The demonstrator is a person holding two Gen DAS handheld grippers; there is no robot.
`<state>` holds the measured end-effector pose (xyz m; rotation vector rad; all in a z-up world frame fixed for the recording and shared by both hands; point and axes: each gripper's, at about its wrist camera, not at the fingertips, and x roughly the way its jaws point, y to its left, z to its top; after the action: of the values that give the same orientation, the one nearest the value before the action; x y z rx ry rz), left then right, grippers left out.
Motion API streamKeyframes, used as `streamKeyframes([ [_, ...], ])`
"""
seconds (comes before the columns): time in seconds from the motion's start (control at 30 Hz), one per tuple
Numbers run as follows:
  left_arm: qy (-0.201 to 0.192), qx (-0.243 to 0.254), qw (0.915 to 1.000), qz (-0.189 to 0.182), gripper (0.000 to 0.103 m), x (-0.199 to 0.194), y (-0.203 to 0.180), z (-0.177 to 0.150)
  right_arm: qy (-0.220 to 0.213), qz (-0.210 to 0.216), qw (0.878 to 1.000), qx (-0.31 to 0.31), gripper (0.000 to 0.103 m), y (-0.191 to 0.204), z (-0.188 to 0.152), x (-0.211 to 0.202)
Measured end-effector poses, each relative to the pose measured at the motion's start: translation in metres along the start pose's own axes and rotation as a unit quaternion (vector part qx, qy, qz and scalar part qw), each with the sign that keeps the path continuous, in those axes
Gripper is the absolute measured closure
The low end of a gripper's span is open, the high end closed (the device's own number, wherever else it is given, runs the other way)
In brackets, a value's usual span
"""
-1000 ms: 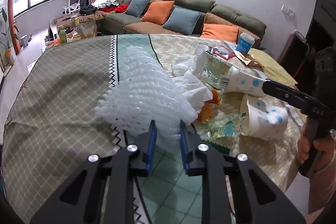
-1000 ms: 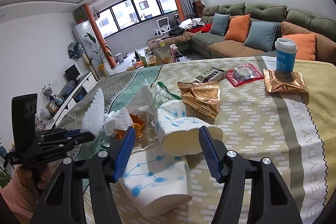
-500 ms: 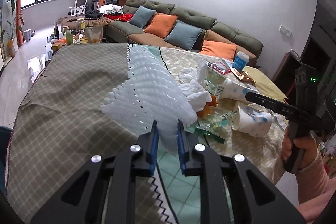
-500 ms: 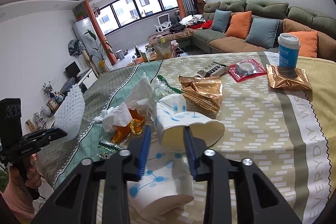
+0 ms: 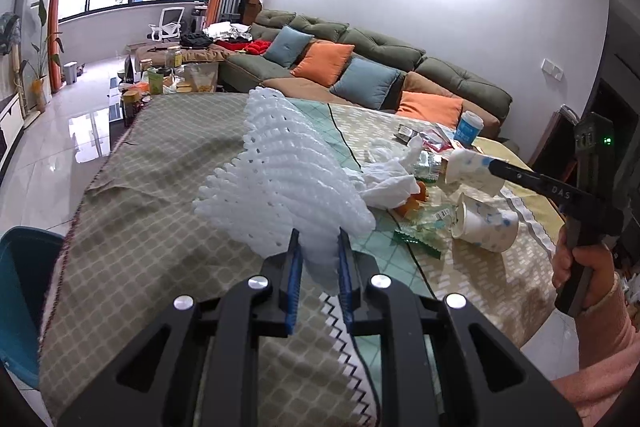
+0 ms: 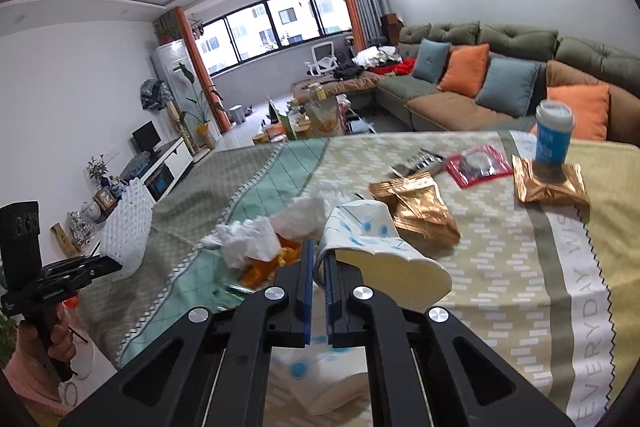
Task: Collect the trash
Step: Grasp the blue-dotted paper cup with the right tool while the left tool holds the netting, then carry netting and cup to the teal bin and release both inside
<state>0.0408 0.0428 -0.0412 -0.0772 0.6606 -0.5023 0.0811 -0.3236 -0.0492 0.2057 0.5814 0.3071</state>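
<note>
A white foam net (image 5: 280, 179) hangs above the table's left part, and my left gripper (image 5: 318, 239) is shut on its lower end. The same net (image 6: 128, 223) shows at the far left of the right wrist view. My right gripper (image 6: 316, 247) has its jaws closing tight on the rim of a white paper cup with blue dots (image 6: 380, 247), pads pressing the wall. The cup is tilted and lifted off the cloth. From the left wrist view, this cup (image 5: 470, 167) hangs at the tip of the right gripper (image 5: 494, 167).
A second dotted cup (image 5: 486, 225) lies on its side on the patterned tablecloth (image 5: 140, 227). Crumpled tissues (image 6: 256, 239), an orange wrapper (image 6: 260, 269), gold snack bags (image 6: 420, 207), a red packet (image 6: 478, 165) and an upright blue cup (image 6: 552, 135) lie around. A teal bin (image 5: 24, 287) stands lower left.
The right jaws went from wide open around the dotted cup to shut on its rim and raised it. The left gripper drew back with the foam net, and the teal bin came into view.
</note>
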Motion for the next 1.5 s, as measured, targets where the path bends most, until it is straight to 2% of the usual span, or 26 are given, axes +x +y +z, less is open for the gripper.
streamKeyframes([
  [0.2, -0.016, -0.008, 0.9998, 0.011, 0.086, -0.021, 0.011, -0.001, -0.023, 0.03, 0.999, -0.03, 0.098, 0.028, 0.01, -0.016],
  [0.33, -0.026, -0.015, 0.9993, 0.023, 0.086, -0.035, 0.019, -0.003, -0.028, 0.075, 0.996, -0.046, 0.098, 0.051, 0.015, -0.015],
  [0.53, -0.04, -0.028, 0.9976, 0.048, 0.086, -0.056, 0.034, -0.008, -0.013, 0.141, 0.988, -0.067, 0.098, 0.088, 0.017, 0.006],
  [1.0, -0.063, -0.088, 0.985, 0.135, 0.086, -0.102, 0.094, -0.026, 0.055, 0.263, 0.956, -0.119, 0.098, 0.182, 0.008, 0.081],
  [1.5, -0.059, -0.139, 0.9668, 0.207, 0.086, -0.125, 0.163, -0.04, 0.093, 0.332, 0.921, -0.183, 0.098, 0.276, 0.005, 0.129],
])
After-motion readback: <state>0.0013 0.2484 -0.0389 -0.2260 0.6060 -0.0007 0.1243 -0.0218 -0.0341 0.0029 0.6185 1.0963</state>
